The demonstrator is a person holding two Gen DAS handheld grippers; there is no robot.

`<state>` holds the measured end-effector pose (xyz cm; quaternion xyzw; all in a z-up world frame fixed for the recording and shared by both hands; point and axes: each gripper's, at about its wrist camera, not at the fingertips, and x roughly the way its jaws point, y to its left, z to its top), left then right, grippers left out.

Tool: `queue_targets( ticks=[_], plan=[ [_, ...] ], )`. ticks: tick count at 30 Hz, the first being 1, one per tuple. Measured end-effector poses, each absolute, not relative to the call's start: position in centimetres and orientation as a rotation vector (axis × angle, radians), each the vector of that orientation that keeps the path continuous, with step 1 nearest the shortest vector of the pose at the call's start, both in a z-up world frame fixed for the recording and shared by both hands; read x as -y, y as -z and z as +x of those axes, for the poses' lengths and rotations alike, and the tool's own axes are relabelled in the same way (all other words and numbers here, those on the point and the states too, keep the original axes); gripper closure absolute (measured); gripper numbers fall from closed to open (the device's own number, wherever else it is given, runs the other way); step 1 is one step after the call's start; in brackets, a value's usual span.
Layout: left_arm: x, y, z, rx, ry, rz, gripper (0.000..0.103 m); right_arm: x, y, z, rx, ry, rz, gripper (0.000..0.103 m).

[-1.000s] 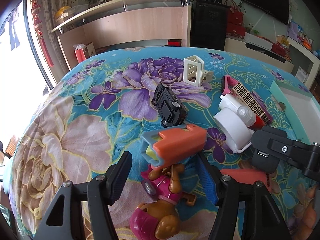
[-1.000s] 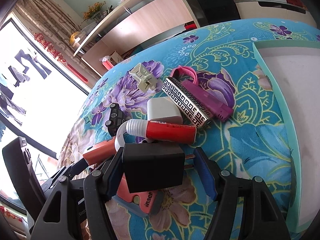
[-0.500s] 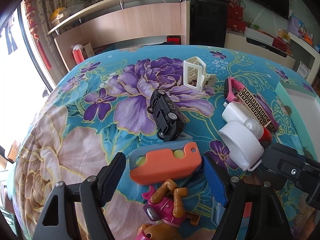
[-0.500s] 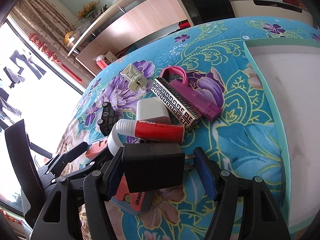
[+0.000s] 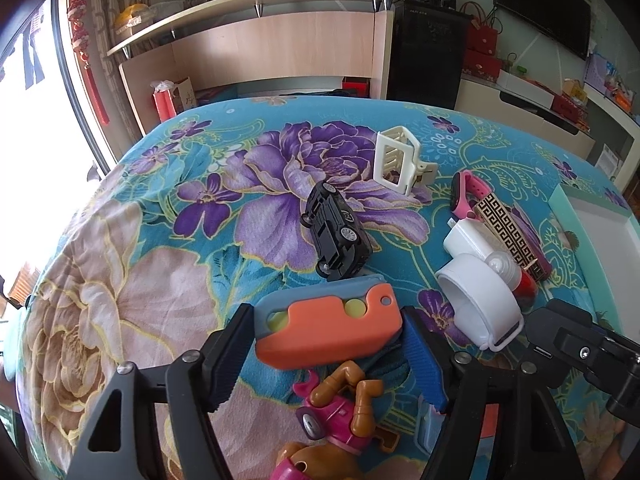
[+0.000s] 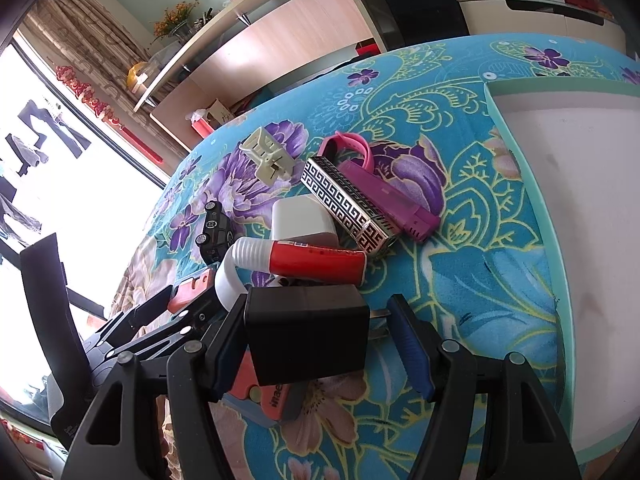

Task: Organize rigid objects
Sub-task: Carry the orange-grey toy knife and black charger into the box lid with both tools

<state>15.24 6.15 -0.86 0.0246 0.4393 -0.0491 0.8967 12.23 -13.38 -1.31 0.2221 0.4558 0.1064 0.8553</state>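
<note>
My left tool (image 5: 328, 354) grasps an orange and blue-grey sliding toy (image 5: 326, 326) crosswise, its two ends pressed against the blue pads (image 5: 424, 364), and it rides above the floral cloth (image 5: 132, 280) of the desk. Just beneath it, near me, lies a pink and brown toy pup (image 5: 340, 408) on its back. Just beyond the toy, a black toy car (image 5: 336, 236) lies on its side, and farther off a cream hair claw clip (image 5: 398, 164) stands alone on the purple flower. To the left of those the cloth runs bare all the way to the desk's rounded left edge by the window. My right tool (image 6: 316, 338) grasps a black charger block (image 6: 306, 336) with its metal prongs pointing right toward one pad; whether that pad touches the prongs I cannot tell. Directly beyond it is a tight heap: a red tube with a white cap (image 6: 300, 262) lying across a white roll of tape (image 6: 226, 284), a white adapter (image 6: 302, 220), a black-and-gold patterned bar (image 6: 346, 208), a purple bar (image 6: 390, 200) touching its far side, and a pink watch band (image 6: 350, 146). To the right a mint-rimmed white tray (image 6: 516, 160) sits with its near rim standing up from the cloth, and a strip of open blue cloth lies between the heap and that rim. Under the charger rests an orange and grey case (image 6: 268, 398).
</note>
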Motion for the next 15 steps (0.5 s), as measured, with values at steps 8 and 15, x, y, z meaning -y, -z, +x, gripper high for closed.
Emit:
queue_targets(
  ticks=[8, 15],
  plan=[
    [-4.9, -3.1, 13.8, -0.822, 0.108, 0.077, 0.028, 14.3, -0.6, 11.4, -0.904, -0.244, 0.488, 0.034],
    [-0.7, -6.0, 13.3, -0.780, 0.208, 0.095, 0.028, 17.5, -3.6, 10.2, -0.814, -0.170, 0.466, 0.034]
  ],
)
